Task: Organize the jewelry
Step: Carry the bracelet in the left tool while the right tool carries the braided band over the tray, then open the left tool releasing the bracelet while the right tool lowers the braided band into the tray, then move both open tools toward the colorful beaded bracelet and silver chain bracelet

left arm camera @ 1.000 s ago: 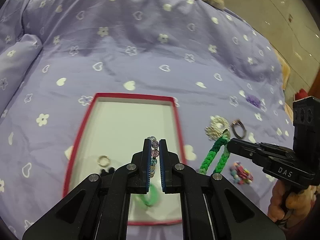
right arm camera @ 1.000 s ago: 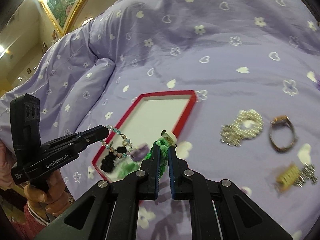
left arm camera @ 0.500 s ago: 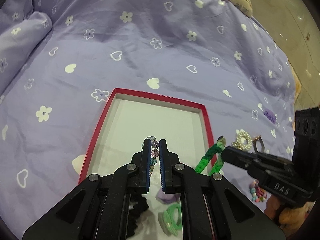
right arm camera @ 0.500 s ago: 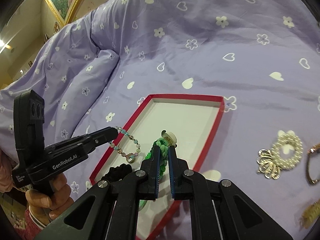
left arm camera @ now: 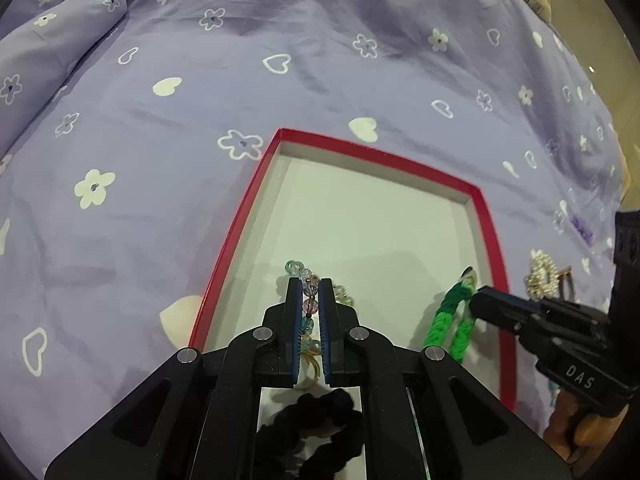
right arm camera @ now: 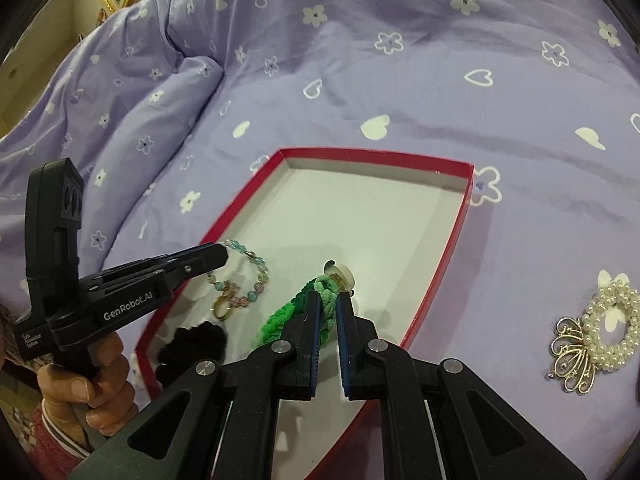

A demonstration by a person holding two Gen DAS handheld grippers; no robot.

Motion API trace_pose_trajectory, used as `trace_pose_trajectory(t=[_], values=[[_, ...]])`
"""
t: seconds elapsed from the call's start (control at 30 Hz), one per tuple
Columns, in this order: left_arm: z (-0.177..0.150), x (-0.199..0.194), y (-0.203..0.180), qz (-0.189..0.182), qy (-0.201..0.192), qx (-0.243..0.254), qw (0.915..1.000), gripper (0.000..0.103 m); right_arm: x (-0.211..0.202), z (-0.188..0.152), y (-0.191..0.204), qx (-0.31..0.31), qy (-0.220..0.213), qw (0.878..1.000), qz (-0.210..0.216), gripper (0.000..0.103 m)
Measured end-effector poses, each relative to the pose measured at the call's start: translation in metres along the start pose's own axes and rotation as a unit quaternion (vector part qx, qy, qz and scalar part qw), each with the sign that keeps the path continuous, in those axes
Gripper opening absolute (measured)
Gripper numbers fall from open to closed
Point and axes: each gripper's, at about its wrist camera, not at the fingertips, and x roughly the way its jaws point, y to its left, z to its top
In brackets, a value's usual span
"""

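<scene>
Left wrist view: left gripper (left arm camera: 311,300) clamped on beaded bracelet (left arm camera: 308,296), over red-rimmed tray (left arm camera: 490,240), near its left rim. Right wrist view: right gripper (right arm camera: 329,312) clamped on green braided band (right arm camera: 292,314), above tray centre; pearl brooch (right arm camera: 600,320) on bedspread (right arm camera: 360,60), right of tray.
</scene>
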Motion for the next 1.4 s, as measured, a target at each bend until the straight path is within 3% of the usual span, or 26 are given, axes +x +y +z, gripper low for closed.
trace_pose_trajectory(t=[0.6, 0.8, 0.9, 1.07, 1.4], values=[[-0.006, 0.011, -0.001, 0.036, 0.02, 0.007, 0.9991, 0.008, 0.0, -0.002, 0.001, -0.003, 0.007, 1.0, 0.002, 0.013], [-0.007, 0.007, -0.003, 0.048, 0.018, 0.012, 0.9986, 0.034, -0.01, -0.003, 0.001, 0.001, 0.001, 1.0, 0.006, 0.016], [-0.009, 0.003, -0.005, 0.05, 0.017, 0.013, 0.9985, 0.04, -0.017, -0.004, 0.001, 0.005, -0.005, 1.0, 0.009, 0.025], [-0.012, -0.008, -0.01, 0.047, 0.01, 0.015, 0.9987, 0.058, -0.042, -0.01, 0.001, 0.012, -0.026, 0.999, 0.015, 0.036], [-0.023, -0.049, -0.043, 0.02, -0.021, 0.029, 0.9992, 0.073, -0.105, -0.044, -0.032, 0.046, -0.064, 0.997, -0.005, 0.044]])
